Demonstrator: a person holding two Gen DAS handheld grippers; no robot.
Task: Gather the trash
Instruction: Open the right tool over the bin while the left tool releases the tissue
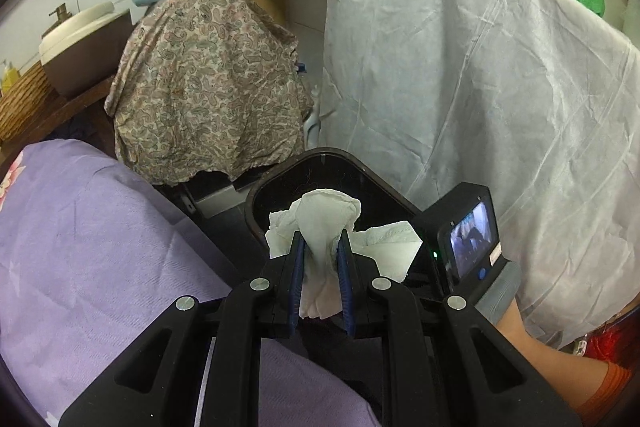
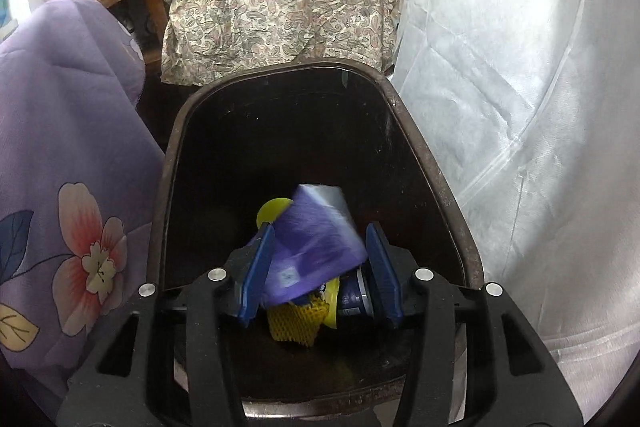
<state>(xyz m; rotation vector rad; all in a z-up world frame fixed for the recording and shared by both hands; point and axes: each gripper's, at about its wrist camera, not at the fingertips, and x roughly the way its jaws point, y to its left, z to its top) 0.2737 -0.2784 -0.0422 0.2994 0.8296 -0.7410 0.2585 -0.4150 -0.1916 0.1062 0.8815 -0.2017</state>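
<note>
Between the fingers of the left tool [image 1: 323, 247] we hold a crumpled white tissue [image 1: 325, 227], pinched at its gathered middle, with loose folds spilling out above and to either side. We judge it very light, soft and easily torn; it compresses under the pads rather than resisting them. A hold on the bunched centre is the right one, since a loose corner could rip or slide free. The tissue hangs just short of the near rim of the dark bin [image 1: 256, 195].

Over the mouth of that bin [image 2: 434, 167], the right tool [image 2: 320, 259] stands with its fingers spread wide. A purple wrapper [image 2: 316, 247] sits blurred between them; we cannot tell whether it touches either pad, and it appears to be dropping free. We judge it thin, flexible and somewhat slick.

Bin contents, as far as visible:
- a yellow foam net sleeve [image 2: 296, 323]
- a dark blue can-like item [image 2: 354, 297], partly hidden
- a yellow round piece [image 2: 272, 213]

The rest of the interior is dark, with much room left.
</note>
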